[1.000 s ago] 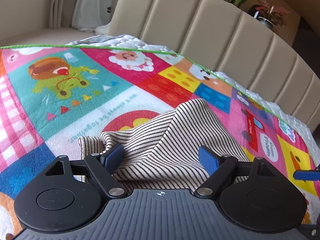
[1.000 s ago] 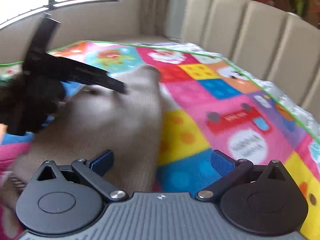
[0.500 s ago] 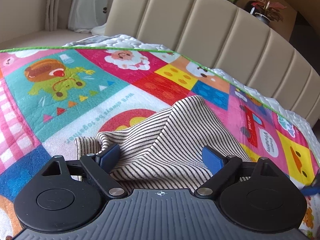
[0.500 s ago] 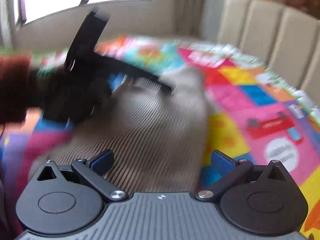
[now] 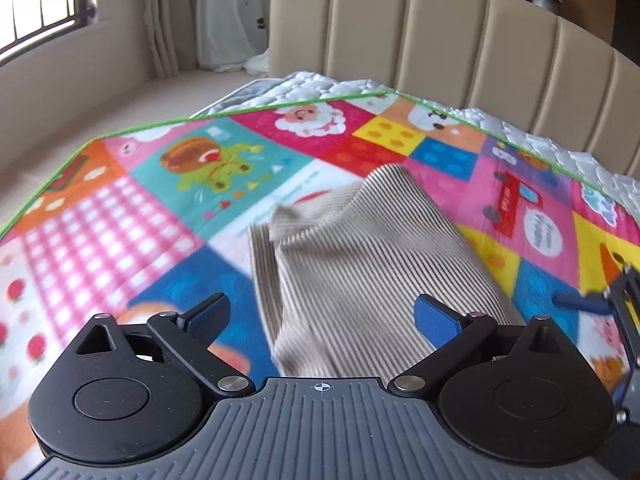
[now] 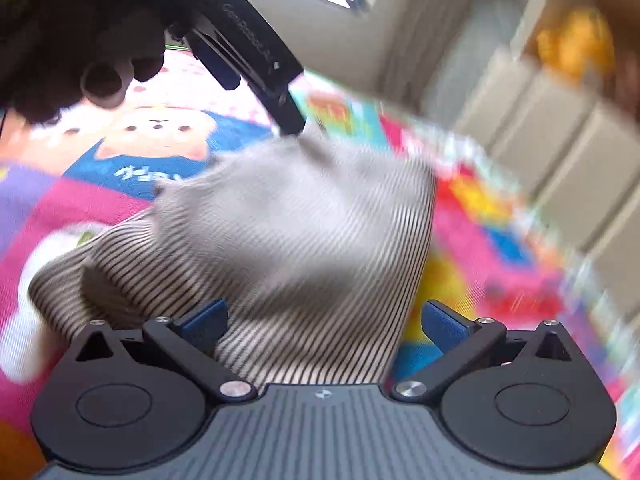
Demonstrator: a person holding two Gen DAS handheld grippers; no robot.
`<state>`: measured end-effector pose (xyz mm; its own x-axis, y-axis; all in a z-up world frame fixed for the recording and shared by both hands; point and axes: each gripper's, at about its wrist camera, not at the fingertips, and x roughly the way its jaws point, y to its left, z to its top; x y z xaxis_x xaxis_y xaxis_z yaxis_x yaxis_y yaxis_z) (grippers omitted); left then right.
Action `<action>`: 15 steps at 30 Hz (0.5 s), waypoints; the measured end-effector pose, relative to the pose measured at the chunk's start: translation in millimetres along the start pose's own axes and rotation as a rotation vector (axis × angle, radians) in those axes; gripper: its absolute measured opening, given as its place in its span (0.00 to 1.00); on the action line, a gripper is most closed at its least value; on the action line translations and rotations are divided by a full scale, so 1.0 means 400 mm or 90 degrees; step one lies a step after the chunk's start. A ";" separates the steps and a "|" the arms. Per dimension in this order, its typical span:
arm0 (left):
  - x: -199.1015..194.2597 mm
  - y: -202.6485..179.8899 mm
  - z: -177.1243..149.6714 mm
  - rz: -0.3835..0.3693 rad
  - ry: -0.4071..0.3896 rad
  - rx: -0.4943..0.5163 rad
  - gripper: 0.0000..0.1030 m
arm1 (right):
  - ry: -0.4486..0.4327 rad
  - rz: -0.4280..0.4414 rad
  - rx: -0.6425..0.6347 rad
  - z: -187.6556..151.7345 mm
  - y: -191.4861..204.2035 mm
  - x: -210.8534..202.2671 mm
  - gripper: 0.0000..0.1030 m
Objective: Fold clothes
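Observation:
A beige shirt with thin dark stripes (image 5: 360, 256) lies folded on the colourful play mat (image 5: 120, 232), with a loose fold standing up at its far left. My left gripper (image 5: 320, 312) hovers above the shirt's near end. Its jaws are opening wide and neither blue pad touches the cloth. In the right wrist view the shirt (image 6: 288, 232) is blurred. My right gripper (image 6: 326, 314) stands open over its near edge with nothing pinched. A dark-gloved hand (image 6: 80, 32) holds the left gripper (image 6: 260, 92) above the shirt's far side.
The mat covers a white quilted mattress (image 5: 320, 84) that ends at a beige padded headboard (image 5: 440, 52). A window (image 5: 36, 8) and curtains are at the far left. One blue finger of the right gripper (image 5: 580, 301) shows at the right edge of the left wrist view.
The left gripper has lifted up and back from the shirt with its jaws spreading wider, so more mat shows. The right gripper has rolled and shifted over the shirt's near edge.

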<state>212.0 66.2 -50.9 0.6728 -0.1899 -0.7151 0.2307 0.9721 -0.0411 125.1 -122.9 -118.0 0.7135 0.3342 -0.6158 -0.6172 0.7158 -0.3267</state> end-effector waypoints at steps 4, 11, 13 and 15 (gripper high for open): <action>-0.078 0.001 -0.043 -0.002 0.010 0.008 1.00 | -0.010 0.077 -0.040 0.005 0.048 -0.061 1.00; -0.106 -0.019 -0.075 -0.017 0.000 0.061 1.00 | 0.001 0.036 -0.234 -0.045 0.228 -0.079 1.00; -0.099 -0.028 -0.081 -0.020 -0.004 0.086 1.00 | 0.006 0.024 -0.170 -0.021 0.195 -0.074 0.89; -0.090 -0.035 -0.085 -0.028 -0.003 0.106 1.00 | 0.027 0.042 -0.046 0.004 0.114 -0.060 0.85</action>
<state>160.7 64.2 -48.2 0.6629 -0.2333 -0.7114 0.3734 0.9266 0.0441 80.5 -97.4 -117.0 0.6573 0.3520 -0.6663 -0.6857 0.6463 -0.3350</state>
